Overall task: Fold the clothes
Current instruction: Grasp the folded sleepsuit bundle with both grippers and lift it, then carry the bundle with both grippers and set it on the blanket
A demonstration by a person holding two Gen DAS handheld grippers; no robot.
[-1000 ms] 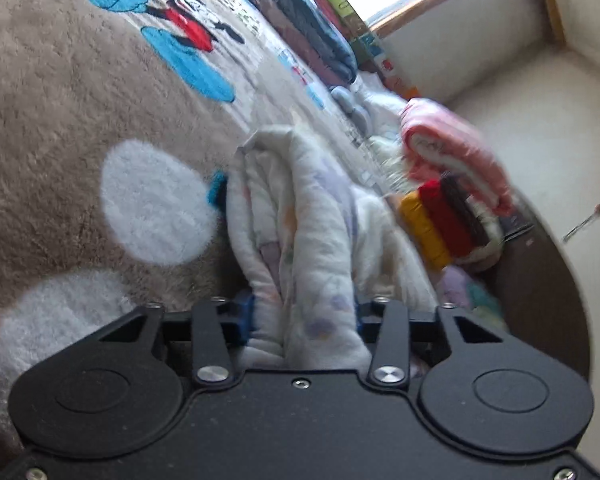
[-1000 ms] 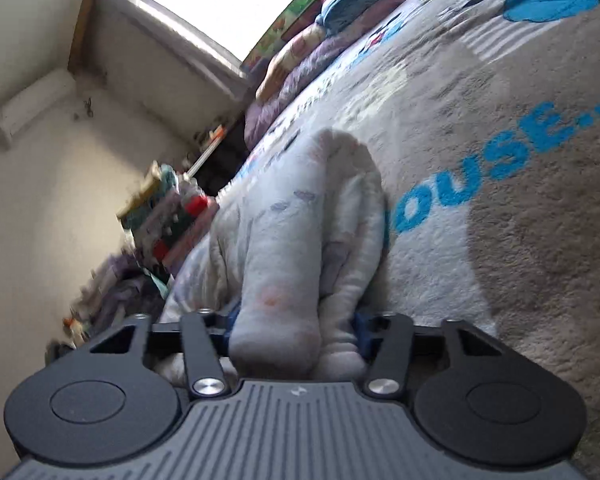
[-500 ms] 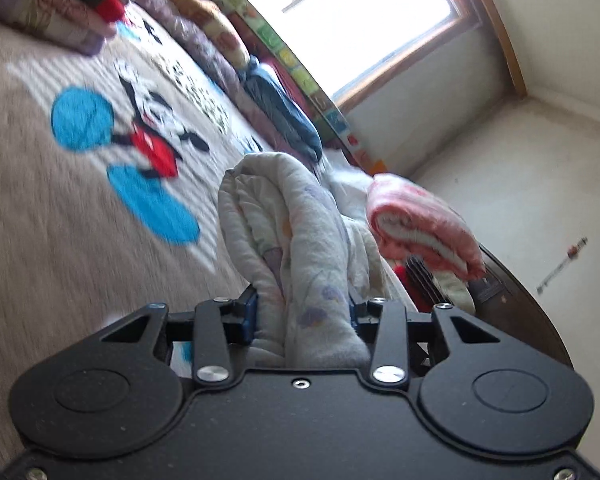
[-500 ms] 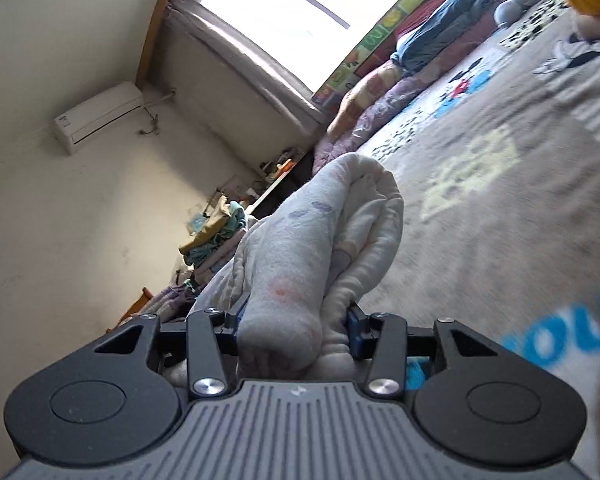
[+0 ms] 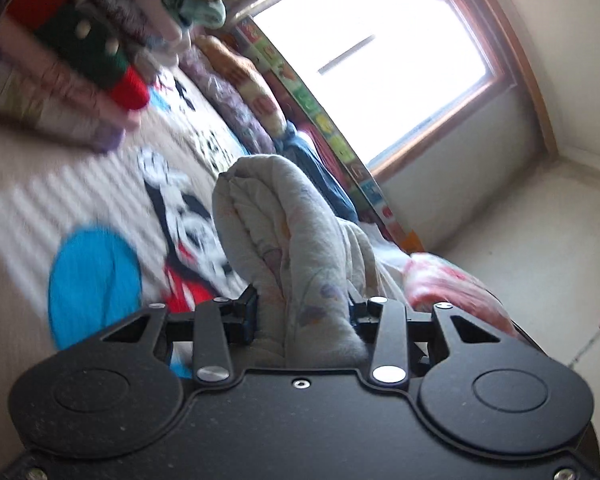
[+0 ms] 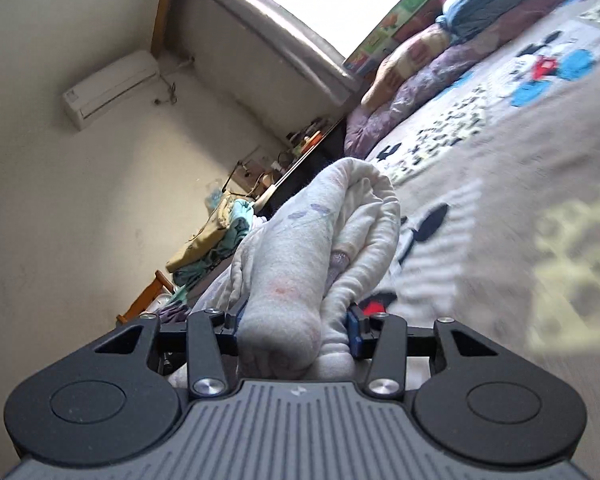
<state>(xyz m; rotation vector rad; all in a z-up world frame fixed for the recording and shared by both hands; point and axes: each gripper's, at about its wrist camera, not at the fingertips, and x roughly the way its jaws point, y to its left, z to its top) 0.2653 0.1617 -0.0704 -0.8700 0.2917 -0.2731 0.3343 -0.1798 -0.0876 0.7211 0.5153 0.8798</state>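
Note:
A white fleece garment (image 5: 276, 240) with faint pastel prints bulges up between the fingers of my left gripper (image 5: 302, 312), which is shut on it. The same white garment (image 6: 320, 256) is bunched thick in my right gripper (image 6: 296, 322), also shut on it. Both ends are lifted off the beige cartoon-print blanket (image 6: 520, 184). The fingertips of both grippers are buried in the cloth, and the stretch of garment between the two grippers cannot be seen.
A stack of folded clothes (image 5: 60, 68) lies at the left view's top left, and a pink folded bundle (image 5: 452, 288) at its right. Pillows and rolled bedding (image 6: 432, 68) line the window side. A pile of clothes (image 6: 216, 236) sits on a chair beyond the bed.
Both grippers have risen and tilted up with the garment still held. The blanket has dropped away, and the window and walls now fill more of both views.

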